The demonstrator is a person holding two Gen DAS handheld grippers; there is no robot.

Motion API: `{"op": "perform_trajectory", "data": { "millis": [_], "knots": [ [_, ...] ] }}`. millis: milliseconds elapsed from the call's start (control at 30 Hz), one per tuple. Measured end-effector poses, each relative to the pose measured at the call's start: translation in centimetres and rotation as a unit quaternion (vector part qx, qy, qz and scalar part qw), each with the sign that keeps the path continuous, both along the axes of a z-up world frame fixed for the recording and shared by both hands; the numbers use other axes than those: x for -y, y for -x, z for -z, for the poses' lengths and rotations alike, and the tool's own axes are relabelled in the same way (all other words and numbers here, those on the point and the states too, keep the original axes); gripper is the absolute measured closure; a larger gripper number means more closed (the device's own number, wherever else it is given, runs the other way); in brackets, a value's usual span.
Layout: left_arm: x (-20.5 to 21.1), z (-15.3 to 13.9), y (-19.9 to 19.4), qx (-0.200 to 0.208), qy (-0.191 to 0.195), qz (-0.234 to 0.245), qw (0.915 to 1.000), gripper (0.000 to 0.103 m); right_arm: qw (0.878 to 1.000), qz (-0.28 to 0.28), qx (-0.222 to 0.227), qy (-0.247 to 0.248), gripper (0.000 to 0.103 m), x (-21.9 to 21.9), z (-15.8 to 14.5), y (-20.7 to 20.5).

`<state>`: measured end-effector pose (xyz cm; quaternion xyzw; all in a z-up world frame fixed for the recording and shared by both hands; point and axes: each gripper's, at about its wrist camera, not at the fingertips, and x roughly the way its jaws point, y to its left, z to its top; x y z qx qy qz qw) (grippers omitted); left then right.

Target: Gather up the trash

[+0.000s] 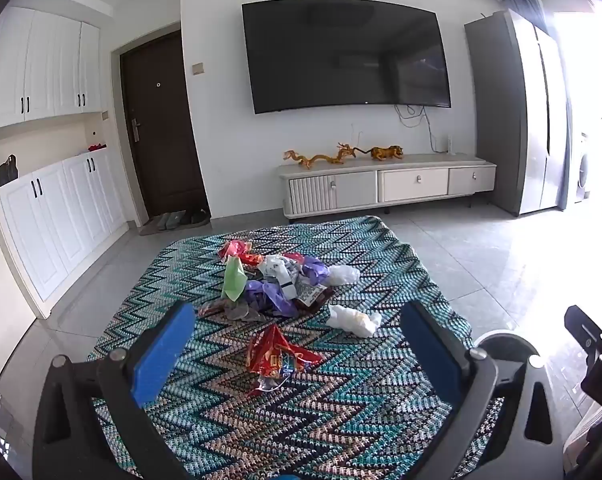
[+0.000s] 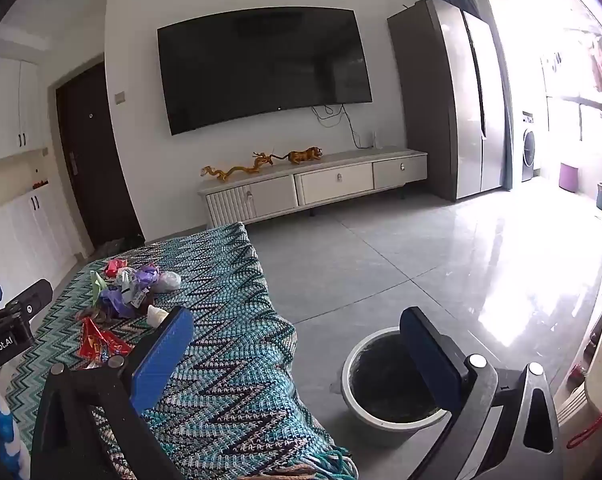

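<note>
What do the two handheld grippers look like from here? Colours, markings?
Both match: the left gripper and right gripper have black frames with silver pivot bolts and flat blue finger pads. White lettering marks the left gripper's black body in the right wrist view. No cables or sleeves show.

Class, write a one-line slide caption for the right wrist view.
Open right gripper above the bin beside a zigzag blanket strewn with wrappers.
</note>
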<state>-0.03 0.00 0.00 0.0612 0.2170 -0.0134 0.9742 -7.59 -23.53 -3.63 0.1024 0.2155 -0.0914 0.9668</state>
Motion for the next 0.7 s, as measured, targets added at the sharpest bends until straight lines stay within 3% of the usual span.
{"op": "perform_trajectory", "data": {
  "millis": [700],
  "knots": [
    [-0.14, -0.79, 0.73, 0.020, 0.005, -0.015, 0.9997, 0.000, 1.000, 0.008, 0.022, -0.002, 0.000, 0.38, -0.59, 0.60]
  ]
}}
